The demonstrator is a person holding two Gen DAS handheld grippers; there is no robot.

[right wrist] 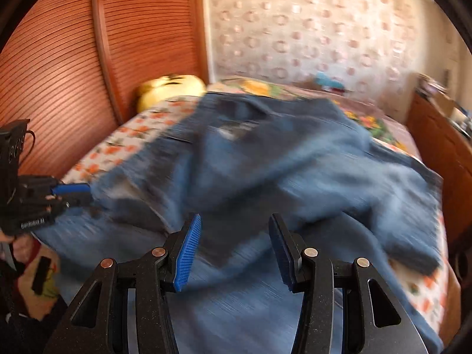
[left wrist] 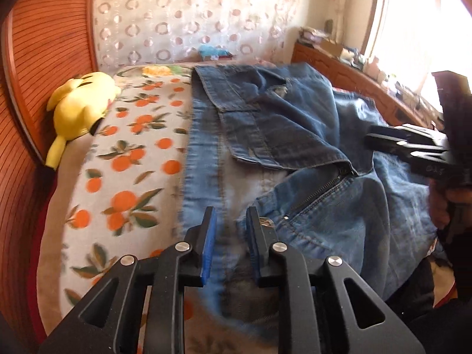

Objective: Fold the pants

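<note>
Denim pants [left wrist: 295, 135] lie crumpled across the bed [left wrist: 124, 177], spread over a sheet printed with oranges and green leaves. In the left wrist view the waistband end sits nearest the camera, the open zipper [left wrist: 321, 190] running diagonally toward the right, and a leg with a flapped side pocket [left wrist: 250, 135] is folded back over the rest toward the far edge of the bed.

The left hand-held gripper [left wrist: 230, 230] hangs just above the waist of the pants with a narrow gap between its blue pads; no cloth is caught in that gap. The right hand-held gripper [right wrist: 234, 246] stands about half open over the near part of the denim, and its pads grasp nothing either; this view is heavily smeared by motion. Each gripper also shows at the edge of the other's view, beside the heap of cloth.

A yellow plush toy [left wrist: 81, 103] rests at the far left corner of the bed against a slatted wooden wall panel [left wrist: 50, 59]. Behind the bed hangs a pale curtain with ring patterns [left wrist: 188, 14], and a bright window [left wrist: 413, 26] stands at the right above a cluttered wooden ledge [left wrist: 348, 62].
</note>
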